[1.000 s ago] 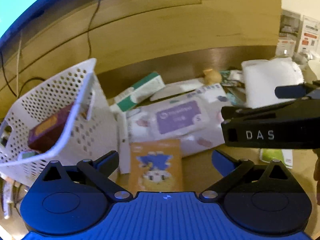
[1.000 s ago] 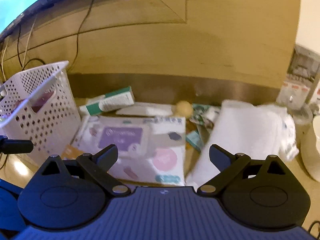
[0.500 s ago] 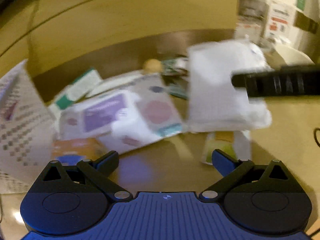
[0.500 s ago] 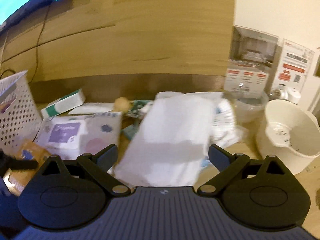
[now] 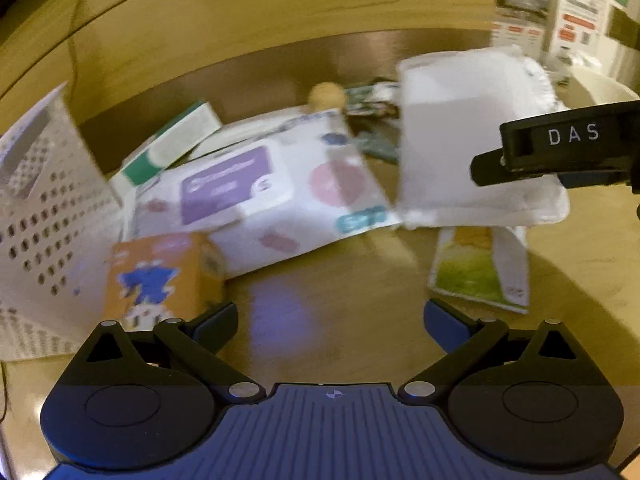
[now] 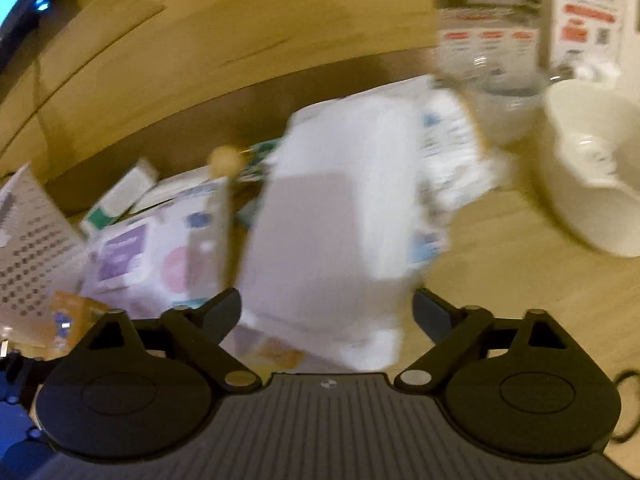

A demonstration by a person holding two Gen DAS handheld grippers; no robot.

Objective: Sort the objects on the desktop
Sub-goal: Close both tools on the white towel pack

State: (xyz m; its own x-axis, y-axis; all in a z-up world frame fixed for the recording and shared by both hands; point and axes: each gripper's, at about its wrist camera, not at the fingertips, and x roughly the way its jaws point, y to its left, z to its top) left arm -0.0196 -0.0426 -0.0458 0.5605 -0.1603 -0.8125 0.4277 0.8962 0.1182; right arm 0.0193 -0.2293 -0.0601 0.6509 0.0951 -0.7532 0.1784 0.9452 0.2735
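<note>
Crowding the desk (image 5: 340,320): basket (image 5: 44,216), orange box (image 5: 156,276), wipes pack (image 5: 256,196), white pouch (image 6: 332,240).

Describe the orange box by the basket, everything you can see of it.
The orange box is a small carton, cardboard by the look, with a blue-and-white cartoon figure printed on its top face. It lies flat on the wooden desktop, against the white perforated basket, its far corner at the edge of the purple-labelled white pack. The left gripper is open just before it. Print is blurred.
</note>
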